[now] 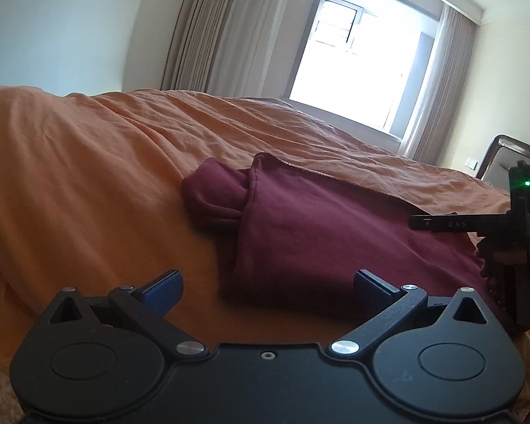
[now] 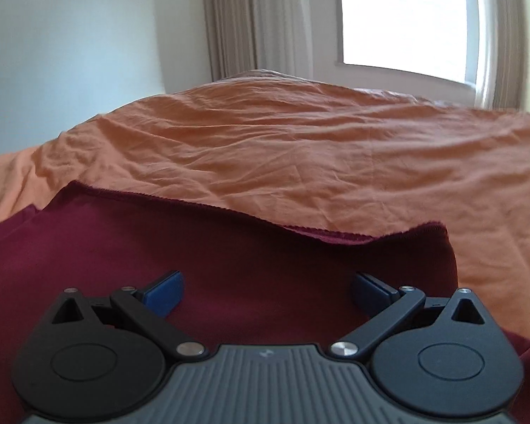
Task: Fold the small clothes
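A maroon garment (image 1: 318,233) lies partly folded on the orange bedspread (image 1: 88,176), with a bunched sleeve (image 1: 215,194) sticking out at its left. My left gripper (image 1: 266,291) is open and empty, just off the garment's near left corner. My right gripper (image 2: 266,291) is open and empty, low over the garment (image 2: 229,247), whose hemmed far edge (image 2: 194,206) runs across ahead. The right gripper also shows from the side in the left wrist view (image 1: 418,222), over the garment's right part.
The wrinkled orange bedspread (image 2: 300,155) covers the whole bed. A bright window (image 1: 364,63) with beige curtains (image 1: 222,28) stands beyond the bed. A dark headboard frame (image 1: 505,145) is at the far right.
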